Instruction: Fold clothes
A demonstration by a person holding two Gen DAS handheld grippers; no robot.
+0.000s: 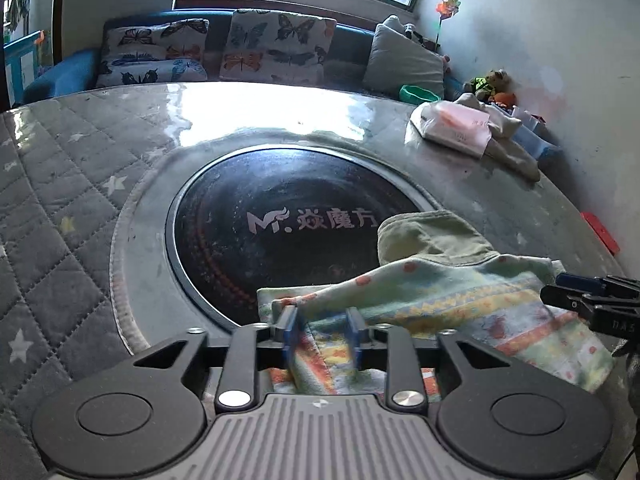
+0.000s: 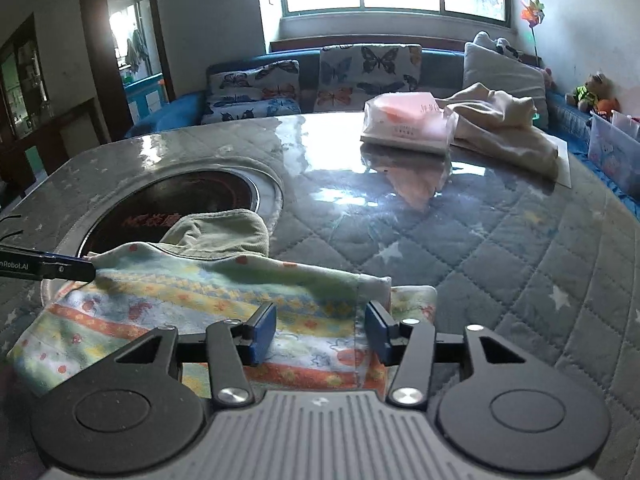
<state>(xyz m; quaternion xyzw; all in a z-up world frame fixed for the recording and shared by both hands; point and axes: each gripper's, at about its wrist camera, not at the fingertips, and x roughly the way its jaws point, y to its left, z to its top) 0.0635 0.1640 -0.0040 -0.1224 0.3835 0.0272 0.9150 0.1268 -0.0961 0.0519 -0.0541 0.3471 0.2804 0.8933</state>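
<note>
A small patterned garment [image 1: 460,292] with coloured bands and a green cuffed part [image 1: 432,236] lies folded on the quilted table. My left gripper [image 1: 322,330] stands over its left end, jaws apart, with a fold of the cloth between the blue pads and not pinched. My right gripper [image 2: 320,332] is open wide over the right end of the garment [image 2: 200,288], whose cloth lies flat under the pads. Each gripper's tip shows in the other's view: the right gripper [image 1: 560,288] at the right edge, the left gripper [image 2: 86,268] at the left edge.
A round black heater plate [image 1: 288,232] is set into the table [image 2: 500,240], partly under the garment. A tissue pack [image 2: 404,124] and a beige cloth [image 2: 504,128] lie at the far side. A red object [image 1: 600,232] sits at the table's right edge. A sofa with butterfly pillows [image 1: 276,44] stands behind.
</note>
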